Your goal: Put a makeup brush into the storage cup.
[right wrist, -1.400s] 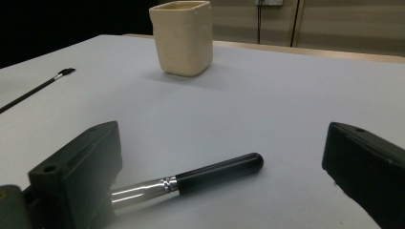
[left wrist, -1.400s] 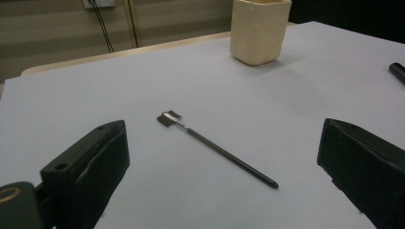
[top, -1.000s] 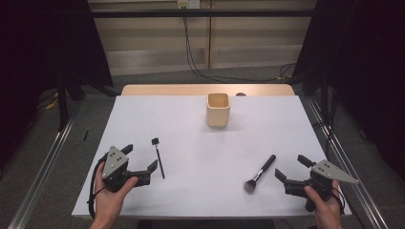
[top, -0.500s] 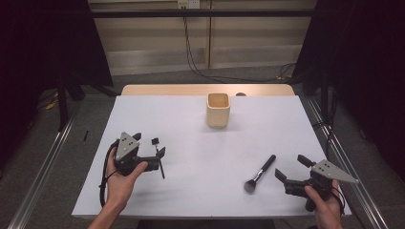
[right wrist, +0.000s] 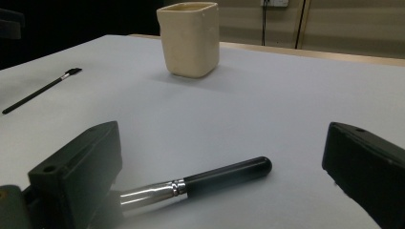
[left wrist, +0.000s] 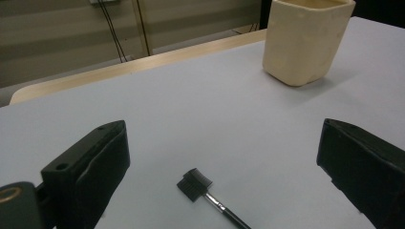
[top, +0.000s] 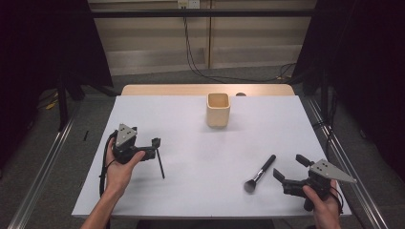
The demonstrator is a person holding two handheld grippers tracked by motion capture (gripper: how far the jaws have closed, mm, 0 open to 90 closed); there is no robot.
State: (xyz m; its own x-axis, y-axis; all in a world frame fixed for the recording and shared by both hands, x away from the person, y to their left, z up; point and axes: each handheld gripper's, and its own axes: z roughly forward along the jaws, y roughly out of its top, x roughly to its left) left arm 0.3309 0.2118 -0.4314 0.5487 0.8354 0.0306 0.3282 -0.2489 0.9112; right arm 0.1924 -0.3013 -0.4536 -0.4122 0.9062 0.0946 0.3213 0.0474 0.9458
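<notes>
A thin black brush (top: 160,164) with a small comb head (left wrist: 195,183) lies on the white table at the left. My left gripper (top: 153,148) stands open right at its head end, and the head lies between and below the jaws (left wrist: 224,139). A thicker black makeup brush (top: 260,172) with a silver ferrule lies at the right. My right gripper (top: 288,167) is open just right of it, with the handle (right wrist: 224,175) low between the jaws. A cream cup (top: 218,109) stands upright at the back centre.
The white table cover (top: 191,138) ends at a wooden strip (top: 205,89) behind the cup. Metal rails run along both sides of the table. Cables hang down the back wall. The cup (left wrist: 305,40) stands far ahead of the left gripper.
My left gripper has moved up and to the right, from the near-left table edge to the head of the thin brush. The right gripper and both brushes have stayed put.
</notes>
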